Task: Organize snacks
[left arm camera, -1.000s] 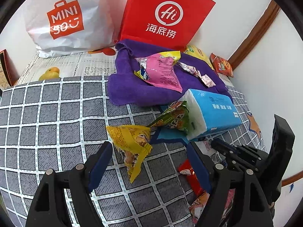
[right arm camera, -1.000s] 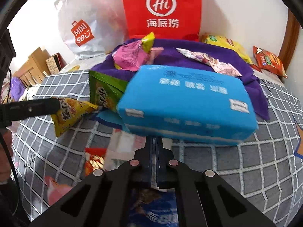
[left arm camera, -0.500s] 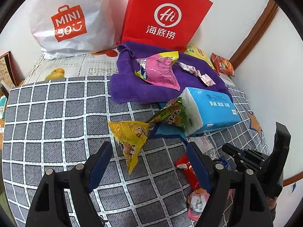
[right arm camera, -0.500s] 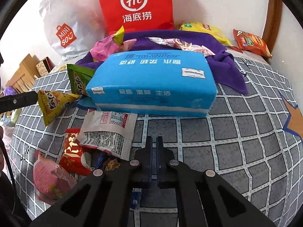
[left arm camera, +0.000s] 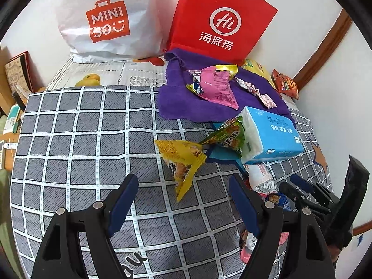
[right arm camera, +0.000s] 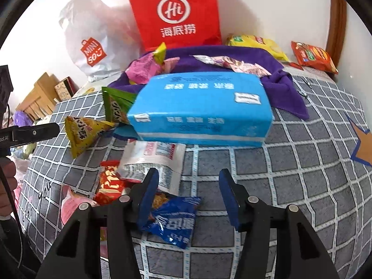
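Snack packets lie scattered on a grey checked bedspread (left arm camera: 81, 139). My left gripper (left arm camera: 183, 186) is open, and a yellow triangular packet (left arm camera: 183, 160) lies just beyond its fingertips, with a green packet (left arm camera: 227, 137) past that. My right gripper (right arm camera: 188, 176) hangs low over the bedspread with its jaws opening. A blue snack packet (right arm camera: 172, 218) lies by its left finger, partly in the gap, and neither pad presses on it. White (right arm camera: 153, 162), red (right arm camera: 109, 183) and pink (right arm camera: 69, 207) packets lie to its left.
A blue tissue pack (right arm camera: 202, 109) lies ahead of the right gripper. Behind it a purple towel (left arm camera: 186, 102) carries a pink packet (left arm camera: 216, 86). A red bag (left arm camera: 220, 21) and a white bag (left arm camera: 107, 21) lean on the wall. Orange (right arm camera: 311, 55) and yellow (right arm camera: 255, 43) packets lie far right.
My right gripper's jaws have gone from shut to apart. It drew back from the tissue pack, and the packets near its fingers came into view. The left gripper stayed open.
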`<state>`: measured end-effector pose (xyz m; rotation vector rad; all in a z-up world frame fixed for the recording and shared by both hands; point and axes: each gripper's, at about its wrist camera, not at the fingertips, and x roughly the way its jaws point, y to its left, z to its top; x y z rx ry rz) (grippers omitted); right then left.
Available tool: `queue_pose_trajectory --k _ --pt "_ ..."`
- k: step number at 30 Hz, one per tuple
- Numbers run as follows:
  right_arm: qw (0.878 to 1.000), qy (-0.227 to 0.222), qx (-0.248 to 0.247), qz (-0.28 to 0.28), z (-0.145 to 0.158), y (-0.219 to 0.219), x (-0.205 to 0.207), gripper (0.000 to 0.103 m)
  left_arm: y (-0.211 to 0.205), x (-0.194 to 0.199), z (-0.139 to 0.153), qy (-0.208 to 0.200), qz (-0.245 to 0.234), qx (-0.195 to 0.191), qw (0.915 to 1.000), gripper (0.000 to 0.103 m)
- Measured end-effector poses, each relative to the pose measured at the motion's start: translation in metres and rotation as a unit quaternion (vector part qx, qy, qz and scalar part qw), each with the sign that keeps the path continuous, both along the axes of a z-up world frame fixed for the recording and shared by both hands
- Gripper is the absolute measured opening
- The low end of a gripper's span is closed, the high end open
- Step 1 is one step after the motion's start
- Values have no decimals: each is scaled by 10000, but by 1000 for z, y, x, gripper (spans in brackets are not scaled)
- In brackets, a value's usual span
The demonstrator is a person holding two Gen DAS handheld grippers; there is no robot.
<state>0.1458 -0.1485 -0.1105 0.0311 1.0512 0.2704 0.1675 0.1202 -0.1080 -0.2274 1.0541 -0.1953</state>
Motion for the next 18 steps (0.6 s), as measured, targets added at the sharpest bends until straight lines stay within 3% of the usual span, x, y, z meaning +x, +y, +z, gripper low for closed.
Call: queue_pose_trajectory --k 7,10,14,18 --pt "9987 357 226 293 -7 23 23 61 3 -2 -1 36 54 -2 10000 79" --pt "9983 427 108 372 -14 36 31 61 6 -2 -1 42 79 18 10000 79" --pt "9971 588 19 477 -26 47 36 71 11 0 -2 52 134 31 9999 79" --pt "9965 391 -391 622 -31 59 32 70 15 2 -4 80 179 10 9998 79"
